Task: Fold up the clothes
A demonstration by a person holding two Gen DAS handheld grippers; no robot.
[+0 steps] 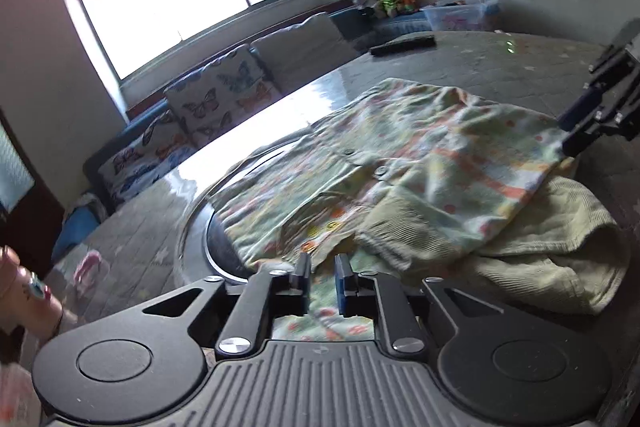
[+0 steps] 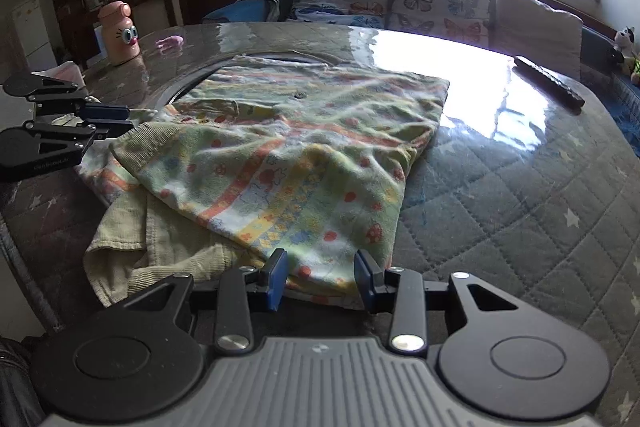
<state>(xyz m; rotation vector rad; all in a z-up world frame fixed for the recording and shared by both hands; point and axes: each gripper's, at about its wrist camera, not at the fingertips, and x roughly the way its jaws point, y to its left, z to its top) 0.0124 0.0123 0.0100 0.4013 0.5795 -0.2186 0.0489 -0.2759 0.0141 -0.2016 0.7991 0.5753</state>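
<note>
A child's patterned garment (image 1: 400, 163) with green, orange and yellow print and buttons lies partly folded on the glass-topped table (image 1: 480, 67). Its plain green ribbed cuffs and hem bunch at the near side (image 1: 552, 259). My left gripper (image 1: 322, 277) sits at the garment's near edge with its jaws narrowly apart over cloth; a grip cannot be made out. My right gripper (image 2: 322, 277) is open, its fingers astride the folded corner (image 2: 320, 227). The left gripper also shows in the right wrist view (image 2: 108, 121) at the garment's left edge, and the right gripper shows in the left wrist view (image 1: 576, 135).
A dark remote (image 2: 548, 81) lies on the table's far side. A pink cartoon bottle (image 2: 119, 33) and a pink object (image 2: 170, 43) stand at the far left. A sofa with butterfly cushions (image 2: 420, 3) runs behind the table under the window.
</note>
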